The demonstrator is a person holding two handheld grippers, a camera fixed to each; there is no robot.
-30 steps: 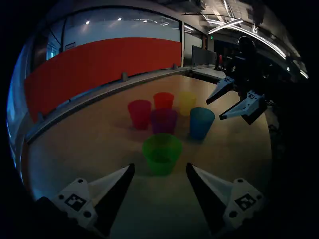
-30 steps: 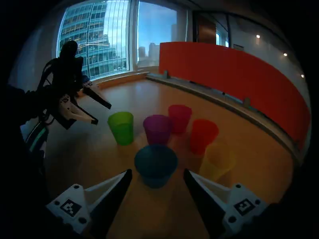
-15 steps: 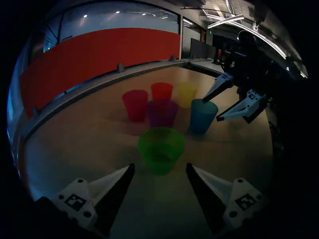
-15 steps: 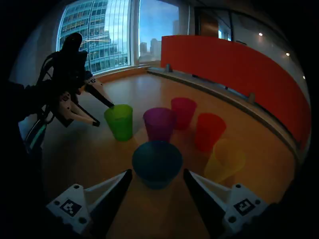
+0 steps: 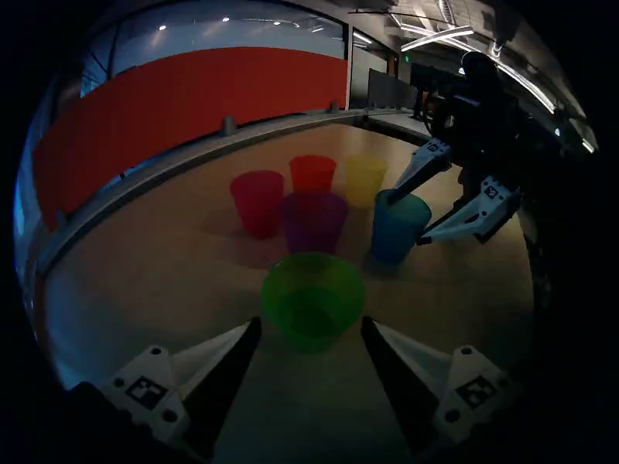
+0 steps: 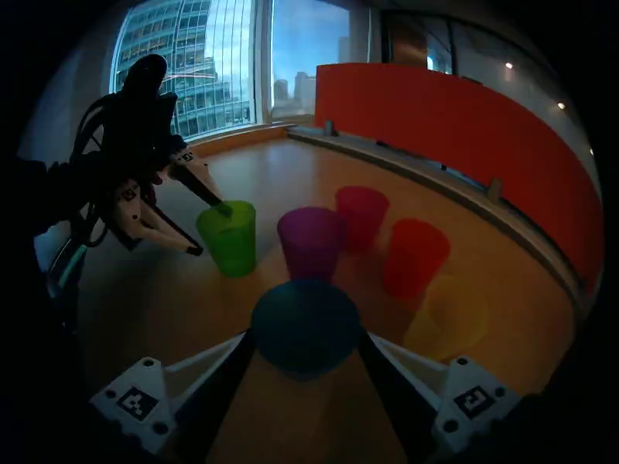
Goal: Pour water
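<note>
On the smooth tan tabletop (image 5: 155, 255), the left gripper (image 5: 308, 323) gapes wide, its tapered fingers (image 5: 224, 363) flanking the translucent green plastic tumbler (image 5: 313, 301). Rightward, the right gripper (image 5: 404, 221), equally spread, straddles the translucent blue plastic tumbler (image 5: 397, 232); contact unclear.

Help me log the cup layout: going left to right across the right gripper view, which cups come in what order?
green cup → purple cup → pink cup → red cup → yellow cup. The blue cup sits in the same column as the purple cup, so it is left out.
</note>
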